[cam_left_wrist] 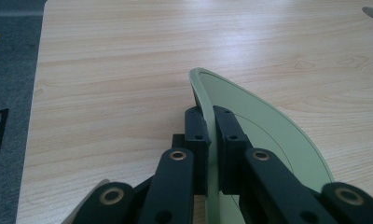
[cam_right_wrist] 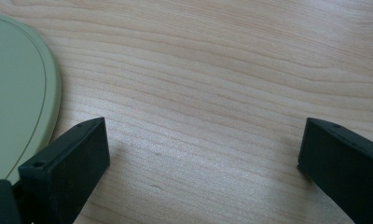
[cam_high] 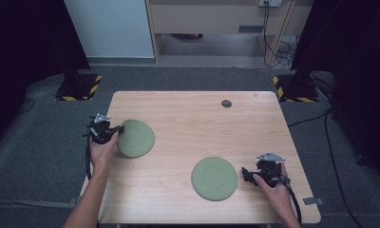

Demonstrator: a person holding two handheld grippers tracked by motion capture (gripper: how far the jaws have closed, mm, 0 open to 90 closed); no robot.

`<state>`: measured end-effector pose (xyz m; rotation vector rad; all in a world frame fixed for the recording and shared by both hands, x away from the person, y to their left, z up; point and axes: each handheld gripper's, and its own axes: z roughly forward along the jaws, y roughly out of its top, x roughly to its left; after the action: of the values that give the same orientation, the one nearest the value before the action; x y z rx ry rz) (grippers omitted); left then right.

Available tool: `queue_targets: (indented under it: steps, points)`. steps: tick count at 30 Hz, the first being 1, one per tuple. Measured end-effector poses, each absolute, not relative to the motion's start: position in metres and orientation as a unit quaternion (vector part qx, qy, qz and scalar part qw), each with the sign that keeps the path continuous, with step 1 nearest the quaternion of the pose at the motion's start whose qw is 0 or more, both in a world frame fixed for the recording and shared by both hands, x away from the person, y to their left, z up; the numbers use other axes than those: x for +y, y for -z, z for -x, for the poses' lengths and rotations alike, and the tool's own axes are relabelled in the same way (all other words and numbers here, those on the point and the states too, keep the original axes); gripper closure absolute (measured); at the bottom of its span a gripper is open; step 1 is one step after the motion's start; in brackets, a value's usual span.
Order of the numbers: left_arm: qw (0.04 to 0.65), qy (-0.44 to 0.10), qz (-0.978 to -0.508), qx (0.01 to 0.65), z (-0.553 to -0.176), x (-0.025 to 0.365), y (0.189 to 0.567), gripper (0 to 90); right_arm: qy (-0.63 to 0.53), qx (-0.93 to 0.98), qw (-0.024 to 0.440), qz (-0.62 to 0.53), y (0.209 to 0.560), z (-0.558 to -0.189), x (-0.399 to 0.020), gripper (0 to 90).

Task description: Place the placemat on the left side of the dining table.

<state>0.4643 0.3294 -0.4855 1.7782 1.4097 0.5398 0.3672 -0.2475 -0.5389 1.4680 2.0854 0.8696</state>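
Now left tongs (cam_left_wrist: 211,135) clamp one green plate's (cam_left_wrist: 268,126) rim — plate bare.

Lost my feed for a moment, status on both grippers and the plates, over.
Left gripper shut on far round green plate's rim. Right gripper open beside near round green plate, not touching. Wooden table otherwise bare.

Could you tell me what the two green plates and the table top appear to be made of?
Green plates: probably matte plastic or melamine; even sage colour, thin moulded rim, no gloss. Table top: light wood or wood-look laminate; straight grain lines with a soft sheen, so which of the two stays open.
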Motion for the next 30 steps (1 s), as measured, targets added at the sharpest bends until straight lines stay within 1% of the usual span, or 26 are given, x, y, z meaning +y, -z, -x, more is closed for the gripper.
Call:
queue_targets:
  steps: [17,30]
  points:
    - [0.387,-0.217,-0.695,0.566,-0.463,0.341,0.488,85.1,-0.315,0.755,0.222,-0.531,0.539,-0.367,-0.248,2.2]
    - [0.376,-0.218,-0.698,0.57,-0.461,0.351,0.499,83.7,-0.315,0.755,0.221,-0.53,0.539,-0.367,-0.248,2.2]
